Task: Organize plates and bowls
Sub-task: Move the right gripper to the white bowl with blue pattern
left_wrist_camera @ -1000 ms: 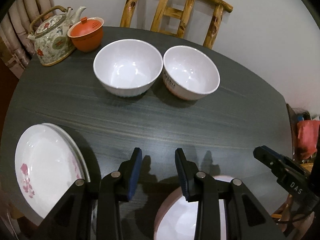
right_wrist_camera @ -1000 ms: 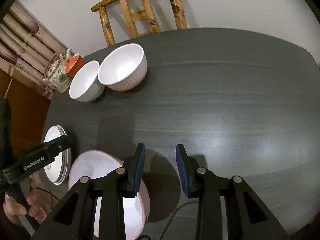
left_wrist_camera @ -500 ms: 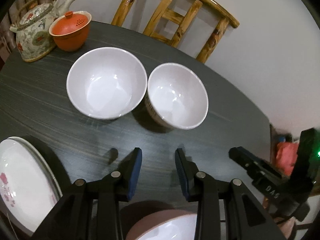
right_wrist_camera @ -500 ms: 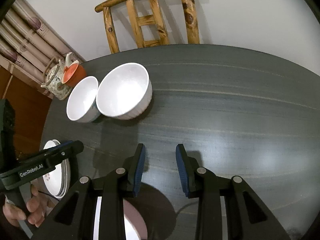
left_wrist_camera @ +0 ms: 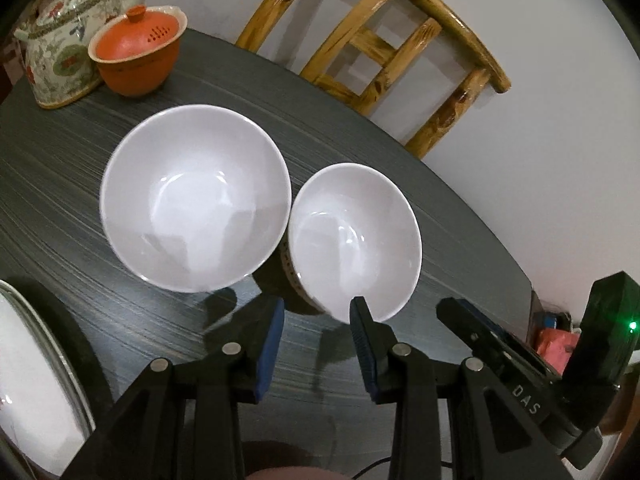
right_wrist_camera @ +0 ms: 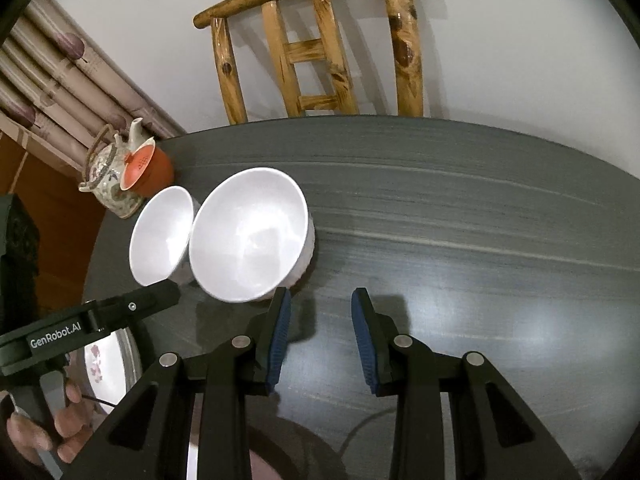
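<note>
The counter (left_wrist_camera: 460, 216) is dark grey with pale streaked grain. On it, the larger bowl (left_wrist_camera: 195, 198) is plain white; the smaller bowl (left_wrist_camera: 354, 240) beside it is white inside with dark lettering on its outer wall. Behind the larger bowl stands an orange-red lidded cup (left_wrist_camera: 136, 54), cream at the rim, and a cream teapot (left_wrist_camera: 60, 44) with red and green flowers. The plate (left_wrist_camera: 32, 380) is white with pink blossoms. The chair (left_wrist_camera: 384, 36) is glossy yellow-brown wood with dark knots. The curtain (right_wrist_camera: 60, 84) is beige with purple motifs.

Two white bowls, the wider ribbed bowl (left_wrist_camera: 195, 196) and the smaller printed bowl (left_wrist_camera: 354, 238), sit touching mid-table on the dark round table (right_wrist_camera: 460, 240); the floral teapot (left_wrist_camera: 60, 44) and the orange lidded cup (left_wrist_camera: 136, 54) stand at its far left edge.
</note>
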Demonstrator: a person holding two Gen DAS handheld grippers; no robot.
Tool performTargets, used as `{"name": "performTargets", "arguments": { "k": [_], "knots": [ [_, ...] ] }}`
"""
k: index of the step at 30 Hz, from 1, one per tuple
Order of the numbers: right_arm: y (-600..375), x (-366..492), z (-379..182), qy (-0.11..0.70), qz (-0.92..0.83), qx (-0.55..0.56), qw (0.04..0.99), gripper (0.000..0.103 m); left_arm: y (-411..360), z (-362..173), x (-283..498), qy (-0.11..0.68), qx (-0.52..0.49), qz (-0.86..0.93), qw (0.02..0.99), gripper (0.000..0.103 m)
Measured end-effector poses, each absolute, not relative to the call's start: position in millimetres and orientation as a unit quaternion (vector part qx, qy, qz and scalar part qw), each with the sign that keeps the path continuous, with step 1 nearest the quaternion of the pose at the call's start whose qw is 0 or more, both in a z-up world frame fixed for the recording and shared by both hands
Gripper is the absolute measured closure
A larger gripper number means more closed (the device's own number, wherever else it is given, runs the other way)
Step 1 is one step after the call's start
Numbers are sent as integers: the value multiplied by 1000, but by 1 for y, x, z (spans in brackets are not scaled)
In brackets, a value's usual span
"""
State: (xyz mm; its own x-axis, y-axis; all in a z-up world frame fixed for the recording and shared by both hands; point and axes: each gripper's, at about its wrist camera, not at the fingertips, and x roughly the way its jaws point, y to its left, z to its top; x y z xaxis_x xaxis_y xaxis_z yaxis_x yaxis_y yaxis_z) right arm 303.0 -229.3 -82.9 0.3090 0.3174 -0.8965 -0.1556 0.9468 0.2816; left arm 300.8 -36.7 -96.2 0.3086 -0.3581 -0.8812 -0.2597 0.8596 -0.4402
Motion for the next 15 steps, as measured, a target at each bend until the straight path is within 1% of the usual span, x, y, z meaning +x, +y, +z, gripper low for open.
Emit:
{"name": "performTargets", "arguments": {
  "k": [15],
  "knots": [
    [-206, 352, -108, 588, 153, 54, 792, 72, -36, -121, 321, 599, -269, -29, 754, 69]
  ]
}}
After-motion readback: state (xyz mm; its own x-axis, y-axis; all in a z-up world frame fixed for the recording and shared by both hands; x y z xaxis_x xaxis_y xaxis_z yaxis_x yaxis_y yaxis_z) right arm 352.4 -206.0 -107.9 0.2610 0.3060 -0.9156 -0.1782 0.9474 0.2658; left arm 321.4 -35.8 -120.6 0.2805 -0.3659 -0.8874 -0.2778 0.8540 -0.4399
